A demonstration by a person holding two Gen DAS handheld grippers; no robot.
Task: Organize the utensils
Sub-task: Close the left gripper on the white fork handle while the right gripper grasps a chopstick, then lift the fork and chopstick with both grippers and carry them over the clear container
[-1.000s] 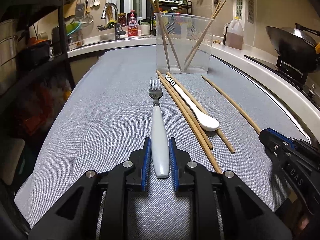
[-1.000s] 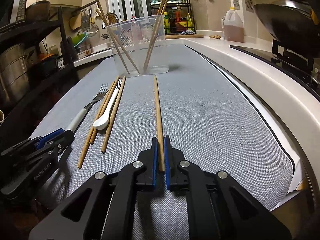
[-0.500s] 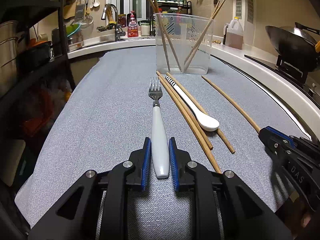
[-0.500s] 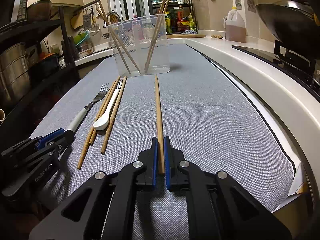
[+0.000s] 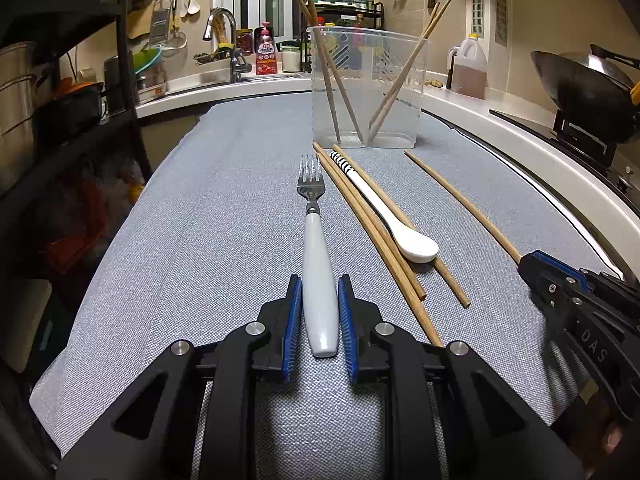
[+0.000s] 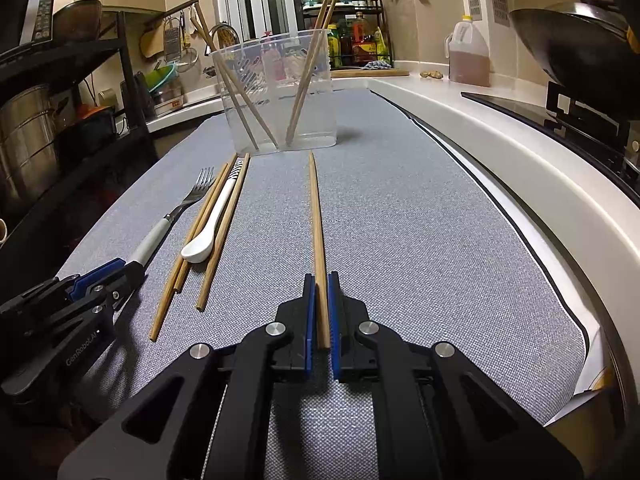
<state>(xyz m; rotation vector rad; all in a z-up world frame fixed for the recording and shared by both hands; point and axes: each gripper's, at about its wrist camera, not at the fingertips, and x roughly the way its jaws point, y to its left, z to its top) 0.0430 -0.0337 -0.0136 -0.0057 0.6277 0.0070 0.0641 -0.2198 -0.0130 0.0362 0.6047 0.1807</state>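
My left gripper [image 5: 319, 282] is shut on the white handle of a fork [image 5: 316, 248], which points at a clear plastic holder [image 5: 366, 88] with several chopsticks in it. My right gripper [image 6: 319, 280] is shut on the near end of a single wooden chopstick [image 6: 316, 216]. It lies on the grey mat and points at the holder [image 6: 276, 92]. Between the two grippers lie three loose chopsticks [image 5: 372, 228] and a white spoon [image 5: 394, 224] with a striped handle. The right gripper shows at the right edge of the left wrist view [image 5: 536, 264].
The grey mat [image 5: 224, 216] covers a white counter [image 6: 520, 148]. A stove with a dark wok [image 5: 584, 80] is on the right. A black rack with pots [image 5: 24, 92] stands on the left. A sink [image 5: 224, 40] and bottles are at the back.
Both grippers' jaws have stayed closed on their utensils. The right gripper's view has shifted slightly; the chopstick and fork still lie along the mat.
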